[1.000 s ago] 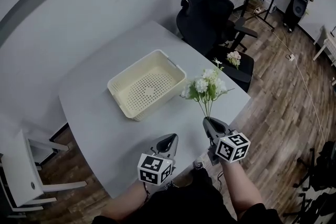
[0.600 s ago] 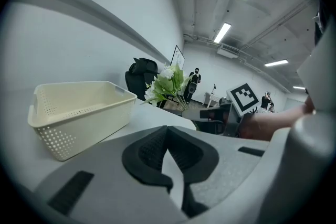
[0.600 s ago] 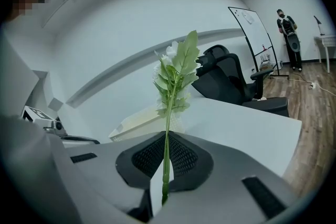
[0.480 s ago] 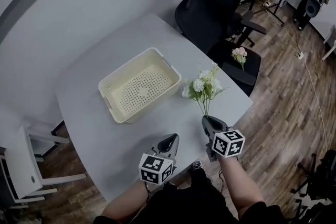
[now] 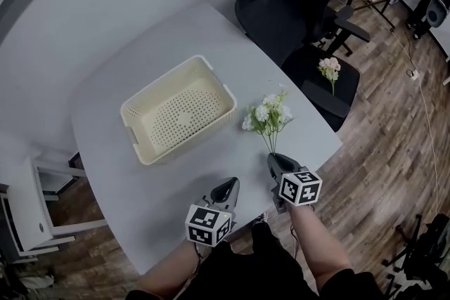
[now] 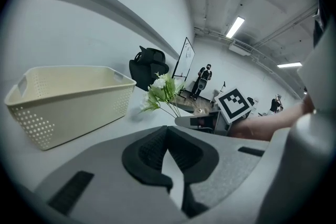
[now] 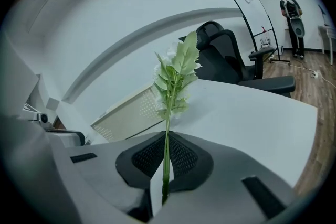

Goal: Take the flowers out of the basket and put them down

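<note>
My right gripper [image 5: 274, 159] is shut on the thin green stem of a bunch of white flowers [image 5: 268, 115]. The bunch stands upright over the table, just right of the empty cream basket [image 5: 176, 109]. In the right gripper view the stem [image 7: 167, 155] runs up between the closed pads to the leaves [image 7: 178, 72]. My left gripper [image 5: 228, 186] hovers beside the right one near the table's front edge, shut and empty. From the left gripper view I see the basket [image 6: 68, 97] and the held flowers [image 6: 163, 92]. A second bunch [image 5: 329, 69] lies on the chair seat.
A black office chair [image 5: 295, 3] stands at the table's far right corner. The grey table [image 5: 140, 179] ends close behind my grippers, with wooden floor to the right. A white shelf unit [image 5: 28, 214] stands at the left. A person [image 7: 290, 10] stands far off by a whiteboard.
The head view has swung, so the basket and table sit further left and lower in it. My right gripper still holds the flowers beside the basket; both grippers have barely moved.
</note>
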A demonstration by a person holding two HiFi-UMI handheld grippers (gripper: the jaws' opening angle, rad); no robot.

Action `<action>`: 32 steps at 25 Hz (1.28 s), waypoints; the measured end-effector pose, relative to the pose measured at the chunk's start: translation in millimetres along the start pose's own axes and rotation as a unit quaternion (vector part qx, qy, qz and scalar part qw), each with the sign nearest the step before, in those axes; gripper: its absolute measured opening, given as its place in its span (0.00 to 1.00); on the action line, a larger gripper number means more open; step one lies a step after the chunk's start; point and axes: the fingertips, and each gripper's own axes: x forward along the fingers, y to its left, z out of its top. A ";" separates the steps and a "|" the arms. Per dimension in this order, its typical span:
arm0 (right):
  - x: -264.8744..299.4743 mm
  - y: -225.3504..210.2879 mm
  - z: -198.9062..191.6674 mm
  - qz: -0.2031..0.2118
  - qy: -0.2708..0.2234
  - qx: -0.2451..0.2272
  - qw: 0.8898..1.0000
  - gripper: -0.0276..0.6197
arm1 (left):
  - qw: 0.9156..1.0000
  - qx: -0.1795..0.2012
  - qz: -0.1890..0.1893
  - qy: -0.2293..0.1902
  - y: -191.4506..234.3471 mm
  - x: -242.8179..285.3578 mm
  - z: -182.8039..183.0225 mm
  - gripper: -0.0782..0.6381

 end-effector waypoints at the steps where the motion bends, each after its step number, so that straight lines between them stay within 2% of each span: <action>1: 3.7 -4.8 -2.0 0.000 0.005 0.000 1.000 0.09 | 1.000 -0.003 0.003 0.001 0.4 3.6 -0.8 0.12; 10: 31.1 -27.1 -18.3 0.005 0.060 -0.004 0.998 0.09 | 0.999 -0.026 0.033 0.006 4.1 17.5 -9.0 0.12; 25: 48.6 -34.1 -21.0 -0.004 0.100 -0.029 0.995 0.09 | 0.997 -0.047 0.055 -0.001 2.2 12.2 -16.4 0.12; 32: 46.4 -38.9 -25.0 -0.007 0.119 -0.041 0.992 0.18 | 0.997 -0.046 0.056 -0.003 -0.4 11.3 -14.3 0.12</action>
